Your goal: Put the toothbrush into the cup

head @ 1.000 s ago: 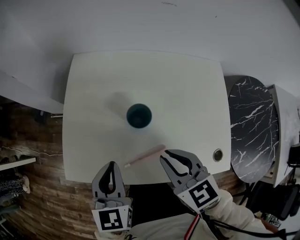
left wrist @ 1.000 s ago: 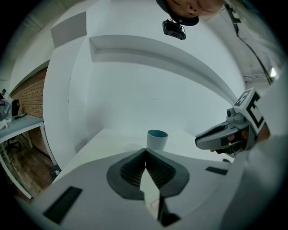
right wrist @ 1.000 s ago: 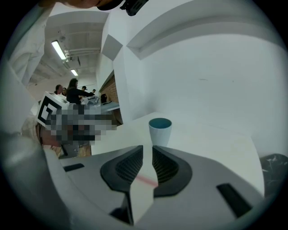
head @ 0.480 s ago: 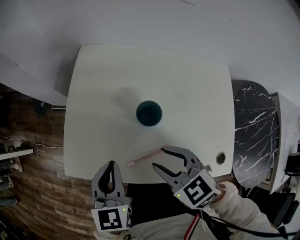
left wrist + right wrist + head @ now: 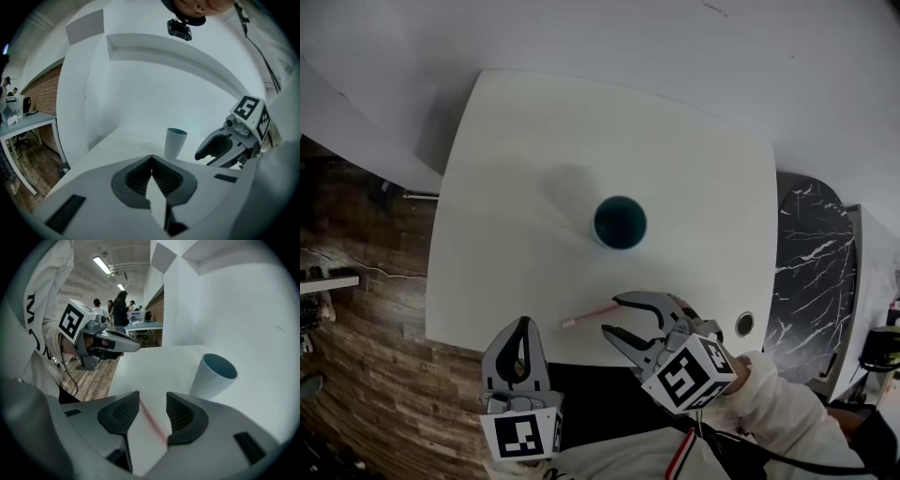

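Two quick checks, starting nearest: seeing the left gripper doing anything?

> Not really. Hanging over the near edge of the white table, jaws pressing together, gripping nothing. Sitting just left of the right gripper.

Cool. And that one, pinching the toothbrush yet?

> Nope. Been opening up just now, standing wide at this point, tilting down toward the tabletop. Straddling the pink handle, one pad on each side, not squeezing it. Lying flat near the front edge, running off to the left from between the jaws.

Moving farther out, spotting the cup?

> Yep, standing upright around mid-table, past the right gripper's tips, not touching the toothbrush. Showing just right of those jaws in the right gripper view. Looking further right, catching a marble-top side table beside the white one.
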Available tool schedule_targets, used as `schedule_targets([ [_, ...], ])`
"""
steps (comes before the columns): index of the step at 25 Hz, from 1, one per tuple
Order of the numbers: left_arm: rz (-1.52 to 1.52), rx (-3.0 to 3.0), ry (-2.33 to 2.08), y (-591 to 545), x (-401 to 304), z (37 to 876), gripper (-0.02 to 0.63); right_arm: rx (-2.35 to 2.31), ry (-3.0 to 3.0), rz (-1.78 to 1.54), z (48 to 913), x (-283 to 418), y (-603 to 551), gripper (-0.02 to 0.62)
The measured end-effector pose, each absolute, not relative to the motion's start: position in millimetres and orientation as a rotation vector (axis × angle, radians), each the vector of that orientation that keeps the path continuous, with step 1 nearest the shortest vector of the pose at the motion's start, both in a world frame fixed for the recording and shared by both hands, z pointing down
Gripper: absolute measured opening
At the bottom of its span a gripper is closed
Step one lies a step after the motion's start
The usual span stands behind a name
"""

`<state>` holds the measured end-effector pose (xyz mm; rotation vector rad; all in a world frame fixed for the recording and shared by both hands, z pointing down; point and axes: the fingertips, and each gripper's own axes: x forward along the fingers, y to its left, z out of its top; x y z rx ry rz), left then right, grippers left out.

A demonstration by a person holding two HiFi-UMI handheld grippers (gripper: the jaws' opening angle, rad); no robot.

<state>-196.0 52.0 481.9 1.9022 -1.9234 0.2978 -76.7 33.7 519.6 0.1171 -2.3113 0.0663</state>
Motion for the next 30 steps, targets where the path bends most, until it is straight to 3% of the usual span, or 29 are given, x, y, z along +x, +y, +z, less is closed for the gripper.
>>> schedule_targets([
  [30, 0.287, 1.789, -1.957, 68, -227, 511, 0.011, -0.202, -2.061, -0.073, 599, -81, 54, 0.178],
])
